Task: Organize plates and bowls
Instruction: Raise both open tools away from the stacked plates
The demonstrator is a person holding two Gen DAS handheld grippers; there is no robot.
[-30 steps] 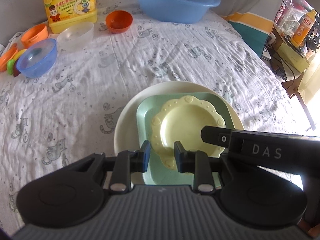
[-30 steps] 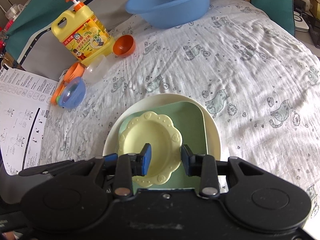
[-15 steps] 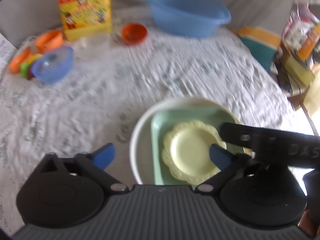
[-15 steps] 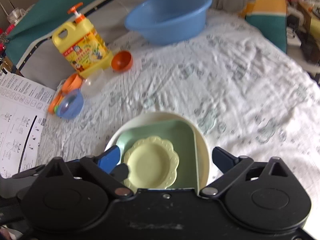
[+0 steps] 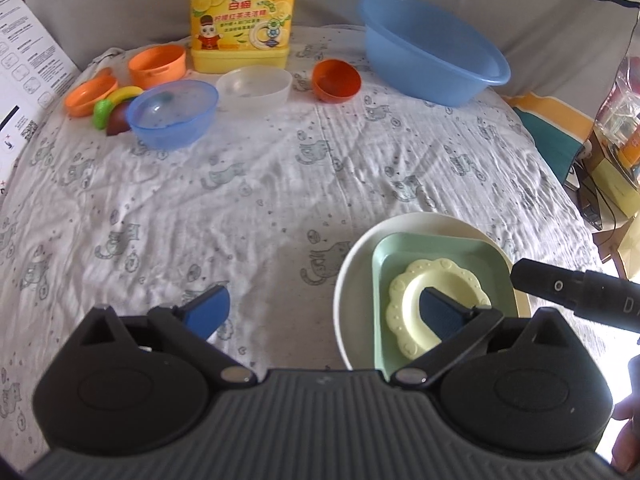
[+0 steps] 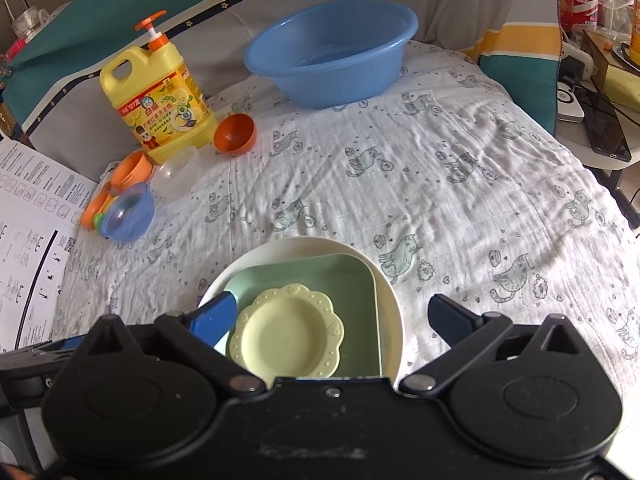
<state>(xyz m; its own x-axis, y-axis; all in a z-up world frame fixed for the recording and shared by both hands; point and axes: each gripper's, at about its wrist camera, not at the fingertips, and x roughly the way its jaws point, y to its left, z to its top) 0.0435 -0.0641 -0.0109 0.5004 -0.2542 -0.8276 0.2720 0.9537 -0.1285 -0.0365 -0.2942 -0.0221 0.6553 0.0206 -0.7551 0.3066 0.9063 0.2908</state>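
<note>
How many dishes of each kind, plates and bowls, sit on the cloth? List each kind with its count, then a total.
Plates: 3, stacked: white plate, green square plate, yellow scalloped plate.
Bowls: 5: blue bowl, clear bowl, dark orange bowl, orange bowl, shallow orange bowl.
Total: 8

Three plates sit stacked at lower centre: one white round plate (image 6: 394,312), one green square plate (image 6: 356,284), one yellow scalloped plate (image 6: 288,332). At upper left, five small bowls: three orange (image 5: 336,80), one blue (image 5: 172,114), one clear (image 5: 254,88). One blue basin (image 6: 332,52), one detergent jug (image 6: 156,100).
</note>
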